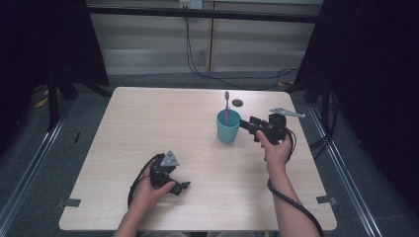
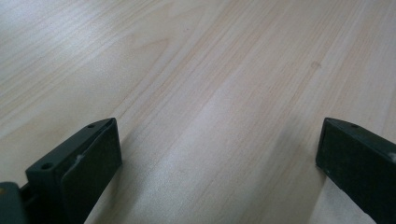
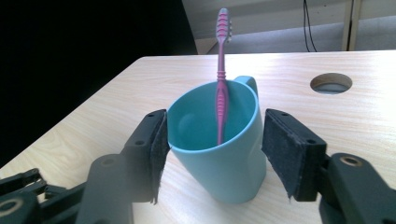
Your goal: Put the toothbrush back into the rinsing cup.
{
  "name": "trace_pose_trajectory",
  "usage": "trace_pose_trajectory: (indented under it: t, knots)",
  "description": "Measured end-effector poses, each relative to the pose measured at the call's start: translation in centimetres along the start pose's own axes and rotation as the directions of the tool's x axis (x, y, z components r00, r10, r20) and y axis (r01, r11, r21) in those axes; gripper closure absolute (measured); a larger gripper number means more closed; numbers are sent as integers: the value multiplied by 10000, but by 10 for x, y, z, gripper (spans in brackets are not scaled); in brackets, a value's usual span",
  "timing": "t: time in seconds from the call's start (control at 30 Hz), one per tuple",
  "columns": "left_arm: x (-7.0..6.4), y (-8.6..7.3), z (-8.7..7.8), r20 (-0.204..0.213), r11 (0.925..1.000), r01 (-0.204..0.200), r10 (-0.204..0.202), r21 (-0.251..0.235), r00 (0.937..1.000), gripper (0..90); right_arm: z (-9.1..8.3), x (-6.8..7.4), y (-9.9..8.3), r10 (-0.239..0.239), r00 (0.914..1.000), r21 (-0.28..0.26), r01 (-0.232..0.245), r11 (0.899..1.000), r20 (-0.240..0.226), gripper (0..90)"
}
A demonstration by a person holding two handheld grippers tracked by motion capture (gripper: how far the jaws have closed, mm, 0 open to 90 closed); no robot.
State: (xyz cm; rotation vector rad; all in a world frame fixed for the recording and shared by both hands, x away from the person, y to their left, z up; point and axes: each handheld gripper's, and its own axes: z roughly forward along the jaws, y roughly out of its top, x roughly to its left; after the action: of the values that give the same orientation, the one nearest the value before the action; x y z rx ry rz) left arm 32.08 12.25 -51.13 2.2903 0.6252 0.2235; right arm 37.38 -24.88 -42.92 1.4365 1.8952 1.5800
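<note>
- The teal plastic cup with a small handle (image 1: 228,127) stands upright on the pale wood-grain table (image 1: 148,123), right of the table's middle and just short of the small round hole in the tabletop (image 1: 237,102) beyond it.
- 1 pink ribbed toothbrush (image 1: 227,106) stands in the teal cup, handle end down inside and its head rising well above the rim; it leans against the cup's far wall, on the side where the handle sits (image 3: 250,84).
- The right gripper (image 1: 247,125) lies level with the cup and points at it from the cup's right, held by the person's right hand (image 1: 276,148).
- In the right gripper view its 2 black padded jaws stand apart on either side of the cup (image 3: 219,144), 1 pad on each flank. The left pad (image 3: 159,149) looks to be touching or nearly touching the cup wall; the right pad (image 3: 285,154) sits just beside the wall with a thin gap. The jaws are spread about as wide as the cup and not clamped on it.
- The left gripper (image 1: 182,187) rests low over the table, well apart from the cup, nearer the person and to the cup's left, held by the left hand (image 1: 148,190).
- In the left gripper view its 2 jaws are spread wide, with bare tabletop (image 2: 210,116) between them; they grip nothing.
</note>
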Motion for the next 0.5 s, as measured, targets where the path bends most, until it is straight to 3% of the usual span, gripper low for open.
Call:
trace_pose_trajectory:
  t: [0.5]
  knots:
    - [0,0,0,0,10000,6,-6,1,10000,0,-15,9,-9,-775,9967,853,794,9932,-255,280]
